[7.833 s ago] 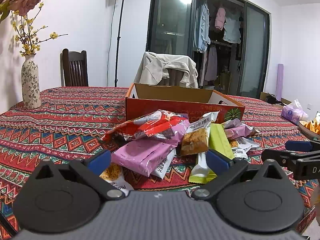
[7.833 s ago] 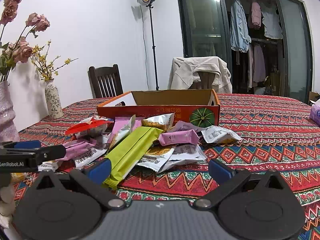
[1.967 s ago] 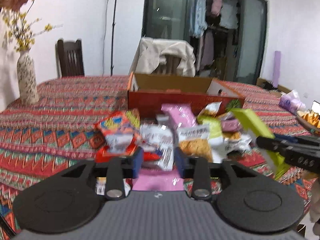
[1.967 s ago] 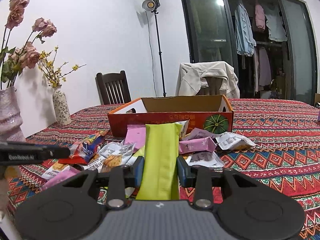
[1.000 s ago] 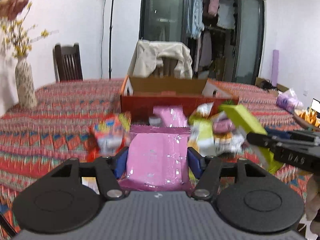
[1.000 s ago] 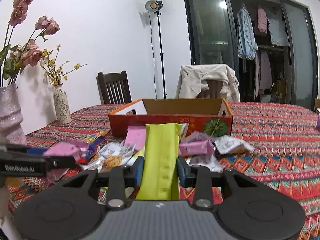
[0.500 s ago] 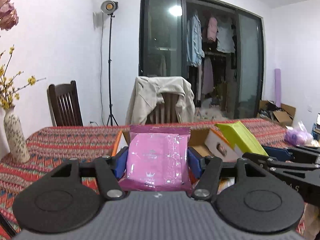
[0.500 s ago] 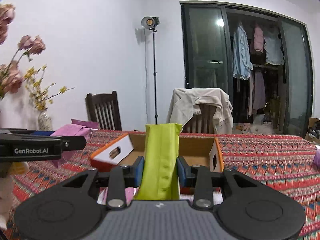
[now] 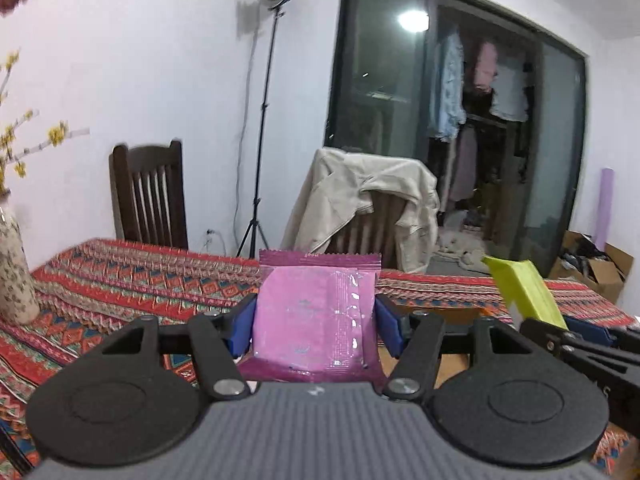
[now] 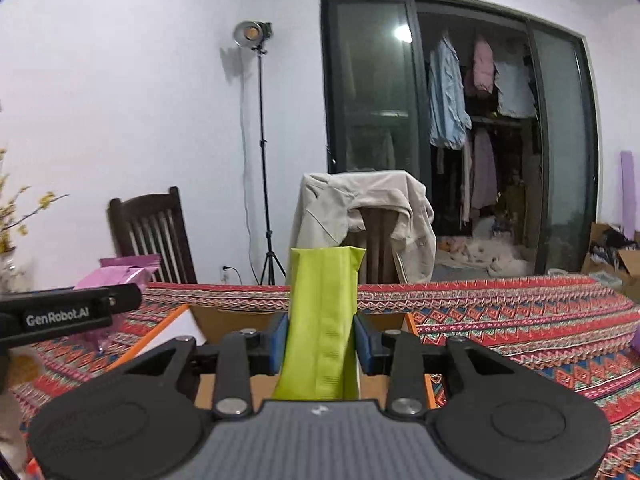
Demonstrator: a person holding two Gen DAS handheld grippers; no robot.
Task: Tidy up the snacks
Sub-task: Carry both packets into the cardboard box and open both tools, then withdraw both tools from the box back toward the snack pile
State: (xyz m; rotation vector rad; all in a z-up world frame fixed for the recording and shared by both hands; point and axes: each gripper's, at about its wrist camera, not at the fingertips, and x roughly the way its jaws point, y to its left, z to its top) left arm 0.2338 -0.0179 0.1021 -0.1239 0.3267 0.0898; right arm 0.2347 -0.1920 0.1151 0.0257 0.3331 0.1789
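Observation:
My left gripper (image 9: 316, 328) is shut on a pink snack packet (image 9: 316, 316), held up above the table. My right gripper (image 10: 322, 338) is shut on a long green snack packet (image 10: 322, 328), held upright over the open orange cardboard box (image 10: 414, 326). The green packet also shows at the right of the left wrist view (image 9: 524, 292), and the pink packet at the left of the right wrist view (image 10: 120, 276). Only a sliver of the box (image 9: 456, 314) shows behind my left gripper. The pile of loose snacks is hidden below both views.
A patterned red tablecloth (image 10: 520, 312) covers the table. A vase with flowers (image 9: 14, 276) stands at the left. A dark wooden chair (image 9: 148, 196), a chair draped with a beige jacket (image 9: 372, 208) and a light stand (image 9: 260, 120) are behind the table.
Both grippers have moved forward and closer to the box with their packets. The box now sits lower and nearer in both views.

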